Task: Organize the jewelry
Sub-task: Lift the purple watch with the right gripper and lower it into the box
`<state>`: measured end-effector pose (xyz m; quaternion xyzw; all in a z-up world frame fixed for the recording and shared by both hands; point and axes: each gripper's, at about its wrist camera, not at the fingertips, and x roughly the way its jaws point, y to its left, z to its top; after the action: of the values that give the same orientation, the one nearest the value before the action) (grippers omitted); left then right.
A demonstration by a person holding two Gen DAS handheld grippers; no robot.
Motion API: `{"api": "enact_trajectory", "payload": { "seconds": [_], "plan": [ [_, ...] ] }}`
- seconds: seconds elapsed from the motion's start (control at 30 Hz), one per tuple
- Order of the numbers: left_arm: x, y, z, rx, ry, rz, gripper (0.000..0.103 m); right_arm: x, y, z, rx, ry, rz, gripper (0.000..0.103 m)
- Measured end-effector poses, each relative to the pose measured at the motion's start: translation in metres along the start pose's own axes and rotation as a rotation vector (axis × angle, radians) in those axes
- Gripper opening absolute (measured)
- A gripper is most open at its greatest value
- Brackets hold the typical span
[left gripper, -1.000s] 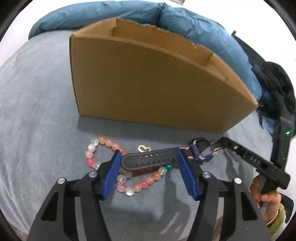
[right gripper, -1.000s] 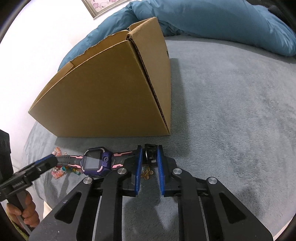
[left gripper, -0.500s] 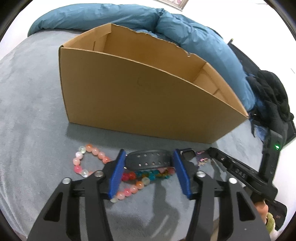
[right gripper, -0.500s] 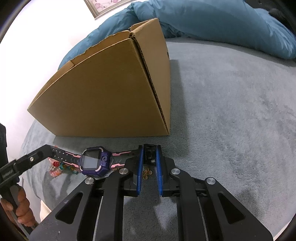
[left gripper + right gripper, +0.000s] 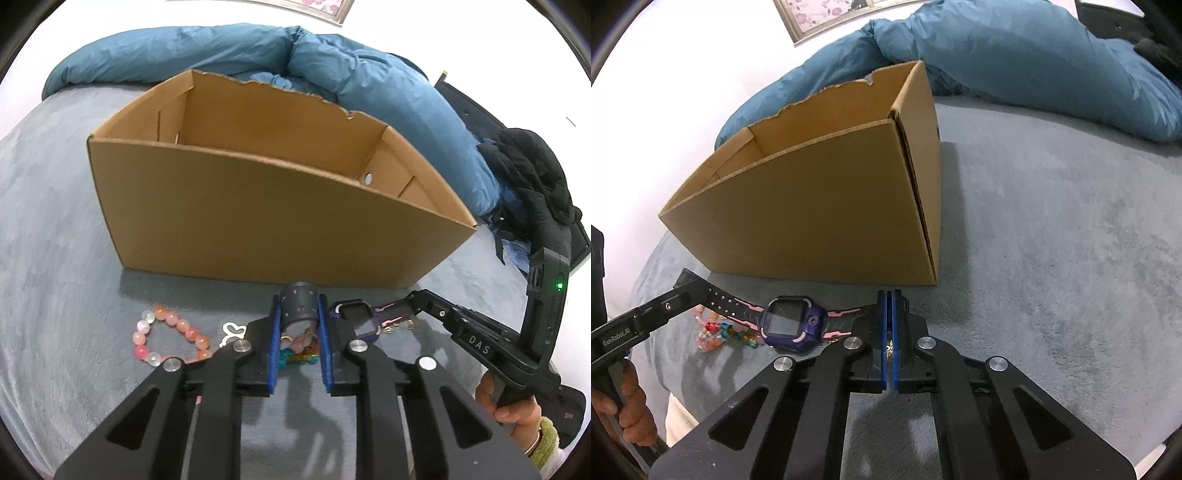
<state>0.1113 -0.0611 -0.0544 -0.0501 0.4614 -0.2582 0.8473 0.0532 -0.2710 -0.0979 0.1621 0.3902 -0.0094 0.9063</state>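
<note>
a home bedroom: grey plush bedspread (image 5: 1052, 240), rumpled blue duvet (image 5: 369, 74), framed flower picture (image 5: 820, 16) on the wall

Right gripper (image 5: 890, 306) clamps the watch (image 5: 792, 325) strap end.

obstacle: cardboard box (image 5: 258, 206) wall ahead | free: grey blanket (image 5: 1052, 258) rightward

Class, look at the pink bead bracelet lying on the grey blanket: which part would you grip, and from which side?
Grip the pink bead bracelet at its far-left arc, coming down from above, fingers straddling one strand. That side lies flat and free on the grey blanket; its right end runs under the left gripper, whose jaws are closing on the black watch strap.
</note>
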Motion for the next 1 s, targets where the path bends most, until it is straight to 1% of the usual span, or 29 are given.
{"api": "enact_trajectory", "payload": {
  "seconds": [0.1, 0.2, 0.33, 0.43, 0.47, 0.53, 0.6, 0.67, 0.77, 0.8, 0.83, 0.9, 0.93, 1.0],
  "plan": [
    [-0.007, -0.006, 0.001, 0.011, -0.017, -0.016, 0.015, -0.009, -0.001, 0.003, 0.017, -0.013, 0.022, 0.000],
    [-0.021, -0.012, 0.003, 0.023, -0.047, -0.037, 0.015, -0.023, 0.001, 0.006, 0.009, -0.041, 0.024, 0.000],
    [-0.049, -0.021, 0.006, 0.040, -0.099, -0.070, 0.015, -0.053, 0.010, 0.011, -0.015, -0.087, 0.034, 0.000],
    [-0.072, -0.027, 0.009, 0.050, -0.133, -0.103, 0.015, -0.075, 0.018, 0.015, -0.029, -0.111, 0.062, 0.000],
    [-0.084, -0.029, 0.011, 0.055, -0.156, -0.119, 0.015, -0.085, 0.022, 0.017, -0.033, -0.124, 0.084, 0.000],
    [-0.103, -0.030, 0.020, 0.055, -0.188, -0.138, 0.015, -0.100, 0.029, 0.024, -0.051, -0.150, 0.109, 0.000],
    [-0.117, -0.028, 0.030, 0.046, -0.209, -0.159, 0.015, -0.111, 0.038, 0.038, -0.069, -0.179, 0.139, 0.000],
    [-0.128, -0.027, 0.047, 0.048, -0.235, -0.157, 0.015, -0.116, 0.046, 0.057, -0.087, -0.199, 0.163, 0.000],
    [-0.127, -0.025, 0.079, 0.050, -0.229, -0.138, 0.015, -0.109, 0.056, 0.086, -0.109, -0.200, 0.181, 0.000],
    [-0.122, -0.023, 0.091, 0.051, -0.220, -0.126, 0.015, -0.100, 0.058, 0.099, -0.113, -0.185, 0.182, 0.000],
    [-0.112, -0.020, 0.107, 0.046, -0.193, -0.113, 0.015, -0.093, 0.059, 0.108, -0.111, -0.172, 0.185, 0.000],
    [-0.091, -0.014, 0.131, 0.034, -0.155, -0.110, 0.015, -0.066, 0.060, 0.134, -0.098, -0.111, 0.189, 0.000],
    [-0.076, -0.010, 0.144, 0.028, -0.130, -0.097, 0.015, -0.056, 0.059, 0.139, -0.095, -0.090, 0.189, 0.000],
    [-0.048, -0.004, 0.163, 0.030, -0.076, -0.067, 0.015, -0.019, 0.060, 0.162, -0.087, -0.019, 0.177, 0.000]
  ]
}}
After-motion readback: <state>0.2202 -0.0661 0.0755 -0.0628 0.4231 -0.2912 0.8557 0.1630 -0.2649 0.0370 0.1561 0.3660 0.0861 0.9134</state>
